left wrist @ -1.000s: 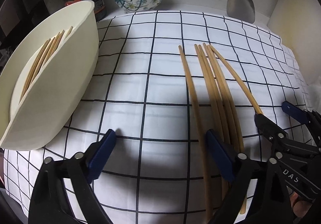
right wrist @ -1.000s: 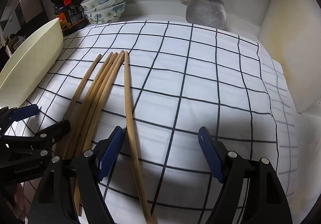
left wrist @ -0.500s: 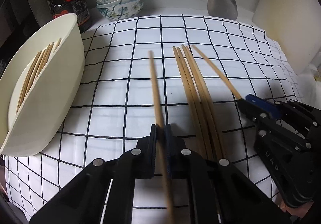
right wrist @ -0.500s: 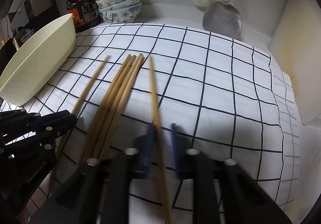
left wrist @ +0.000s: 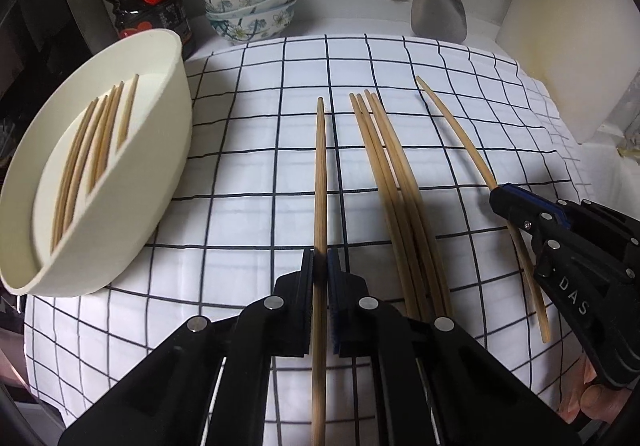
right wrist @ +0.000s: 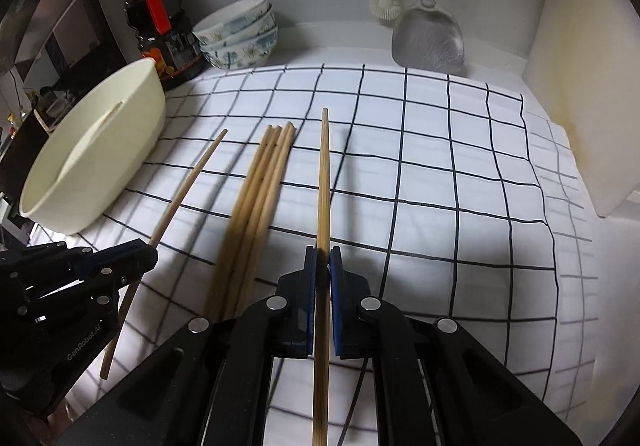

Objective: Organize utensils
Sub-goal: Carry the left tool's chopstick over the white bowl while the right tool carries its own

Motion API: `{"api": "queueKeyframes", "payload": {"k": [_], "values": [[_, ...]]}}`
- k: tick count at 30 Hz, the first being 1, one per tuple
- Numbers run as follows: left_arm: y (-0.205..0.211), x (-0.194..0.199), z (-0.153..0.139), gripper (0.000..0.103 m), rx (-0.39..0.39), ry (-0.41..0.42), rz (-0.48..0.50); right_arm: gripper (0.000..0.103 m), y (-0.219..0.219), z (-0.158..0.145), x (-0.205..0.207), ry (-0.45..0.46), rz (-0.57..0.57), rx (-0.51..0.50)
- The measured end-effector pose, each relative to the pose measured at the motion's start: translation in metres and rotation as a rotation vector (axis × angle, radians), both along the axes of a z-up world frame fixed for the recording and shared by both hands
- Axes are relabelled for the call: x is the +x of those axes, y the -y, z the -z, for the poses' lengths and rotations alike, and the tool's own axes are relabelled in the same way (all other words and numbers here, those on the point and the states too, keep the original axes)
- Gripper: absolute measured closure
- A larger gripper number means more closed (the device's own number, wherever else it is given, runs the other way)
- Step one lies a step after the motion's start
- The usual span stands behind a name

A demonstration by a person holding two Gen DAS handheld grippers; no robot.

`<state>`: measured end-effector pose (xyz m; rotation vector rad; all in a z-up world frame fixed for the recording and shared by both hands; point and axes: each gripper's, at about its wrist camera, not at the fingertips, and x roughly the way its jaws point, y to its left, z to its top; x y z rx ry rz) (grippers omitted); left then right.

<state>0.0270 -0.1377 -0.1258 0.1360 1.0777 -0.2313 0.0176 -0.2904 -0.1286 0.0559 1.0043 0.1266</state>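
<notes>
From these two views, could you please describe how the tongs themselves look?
Both tongs, left and right, are matte black plastic linkages with round silver rivets and blue ribbed pads. The right one carries white "DAS" lettering, the left "GenRobot.AI". A bare hand shows; no sleeves or cables visible.

Chopsticks (left wrist: 394, 182) right of bowl (left wrist: 160, 182)

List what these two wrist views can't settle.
- Left gripper: its chopstick's near end leaves the left view's bottom edge.
- Right gripper: its chopstick likewise, right view.
- Loose bundle's near ends: behind gripper bodies, both views.
- Bowl contents: wall hides them, right view.
</notes>
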Motion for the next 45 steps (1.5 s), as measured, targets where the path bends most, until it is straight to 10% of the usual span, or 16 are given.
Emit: {"api": "queueKeyframes", "payload": {"k": [25, 45], "values": [[-0.145, 0.018, -0.104, 0.096, -0.067, 0.153, -0.015, 0.097, -0.108, -0.086, 0.03, 0.087, -0.021, 0.14], [-0.267, 0.111, -0.058, 0.096, -0.075, 0.06, -0.108, 0.097, -0.277, -0.054, 0.13, -0.019, -0.147, 0.159]]}}
